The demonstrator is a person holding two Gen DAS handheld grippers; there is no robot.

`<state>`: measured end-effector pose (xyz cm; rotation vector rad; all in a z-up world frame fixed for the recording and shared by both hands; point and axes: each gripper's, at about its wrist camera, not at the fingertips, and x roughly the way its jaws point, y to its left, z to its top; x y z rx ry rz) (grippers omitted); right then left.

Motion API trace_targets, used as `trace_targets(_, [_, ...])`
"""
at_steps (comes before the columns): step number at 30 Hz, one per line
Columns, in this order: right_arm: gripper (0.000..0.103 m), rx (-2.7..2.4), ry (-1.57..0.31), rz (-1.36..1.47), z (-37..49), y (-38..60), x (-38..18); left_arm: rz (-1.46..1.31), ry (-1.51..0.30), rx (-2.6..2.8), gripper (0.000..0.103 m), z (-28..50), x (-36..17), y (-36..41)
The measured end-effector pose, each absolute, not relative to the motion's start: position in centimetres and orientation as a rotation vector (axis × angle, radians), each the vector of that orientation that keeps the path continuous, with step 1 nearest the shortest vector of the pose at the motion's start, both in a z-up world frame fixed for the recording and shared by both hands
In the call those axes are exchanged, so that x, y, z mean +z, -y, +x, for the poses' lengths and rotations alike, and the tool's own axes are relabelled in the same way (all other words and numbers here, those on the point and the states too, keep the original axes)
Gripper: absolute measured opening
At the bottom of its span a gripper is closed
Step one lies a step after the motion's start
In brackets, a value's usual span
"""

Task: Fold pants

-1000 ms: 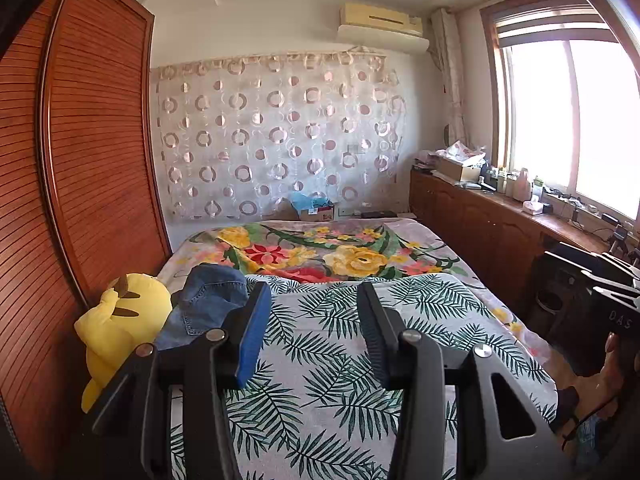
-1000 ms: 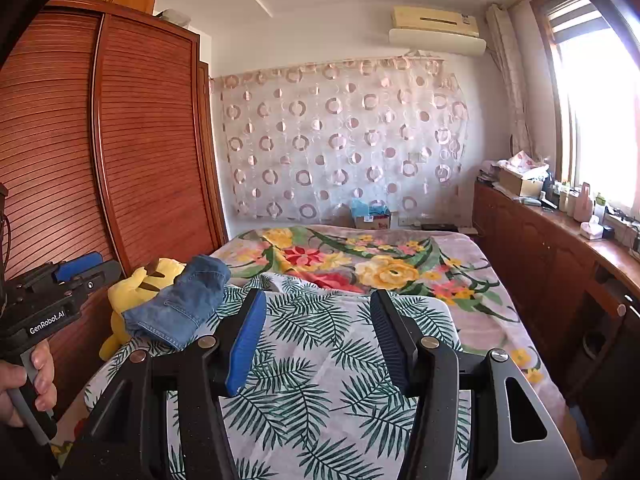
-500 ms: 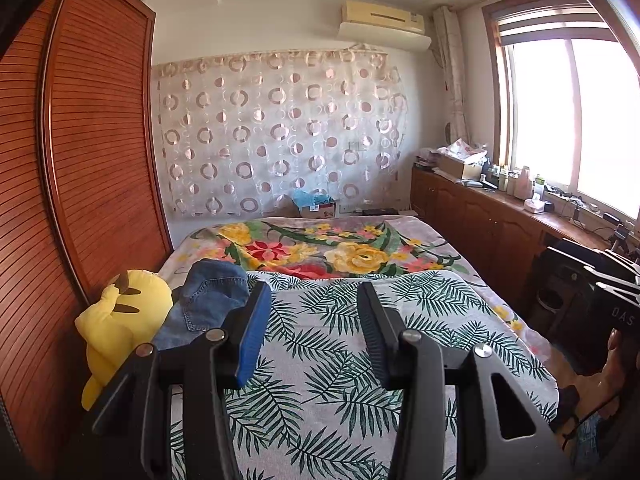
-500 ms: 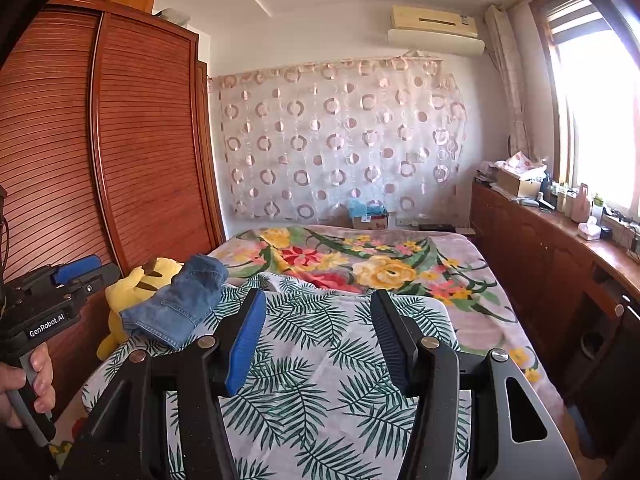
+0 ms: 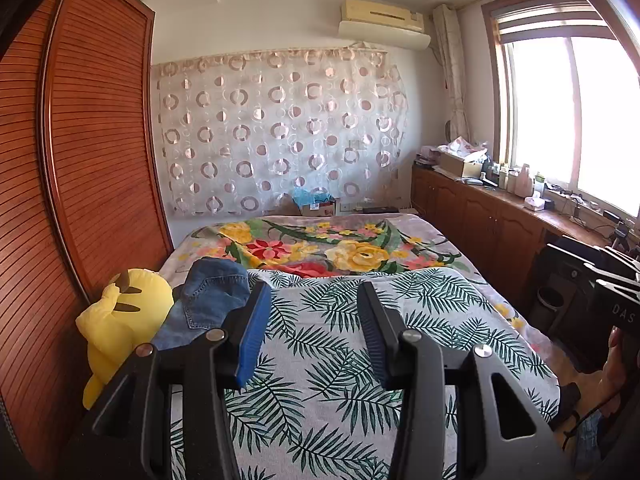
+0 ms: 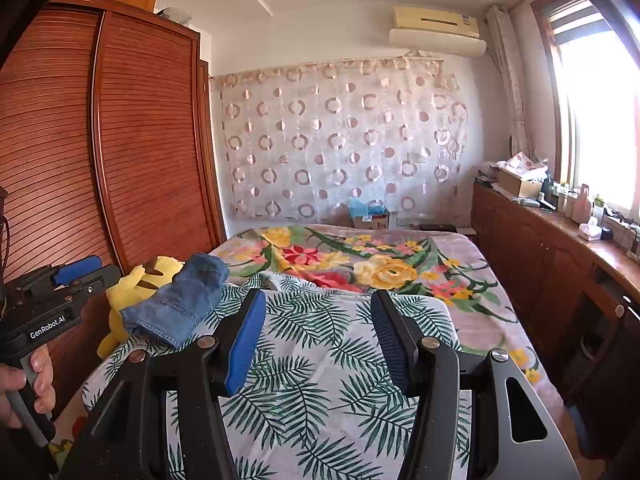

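Almost nothing changed over the last second: both views sit a touch higher and level, denim in the same spot. Reads as an idle pose, either before the first pick or after a finished fold; can't tell which.

Left claw [image 5: 310, 334]: jaws apart, nothing between them, held above the bed [image 5: 500, 332]. Right claw [image 6: 316, 340]: same, jaws apart and holding nothing. In the right wrist view the left unit sits at the left edge, gripped by the left hand [image 6: 24, 384].

Pants [image 6: 180, 300]: blue denim, already bunched into a compact bundle at the bed's left edge, half on the palm-leaf sheet [image 6: 320, 400], half leaning against the yellow plush toy [image 6: 132, 284]. Looks folded at least once, but edges aren't square from here, so judgement only.

Around:
- plush toy wedged between the bed's left edge and the wardrobe [image 5: 80, 160], touching the pants; likely to get dragged along with any grab
- floral blanket [image 5: 340, 248] over the far half of the bed
- sheet centre is open for laying denim flat
- cabinet [image 6: 540, 248] with clutter along the right, well apart from the work area

If a fold is still due, the pants need pulling off the toy toward the sheet centre first.
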<state>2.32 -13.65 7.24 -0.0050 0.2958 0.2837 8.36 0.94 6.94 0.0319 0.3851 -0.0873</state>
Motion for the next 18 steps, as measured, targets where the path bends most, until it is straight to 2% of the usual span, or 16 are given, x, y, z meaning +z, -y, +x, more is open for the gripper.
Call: trace_targets(18, [0.057, 0.286, -0.295, -0.006, 2.60, 14.18, 7.26, 0.032, -0.386, -0.087, 0.045, 8.35, 7.05, -0.85])
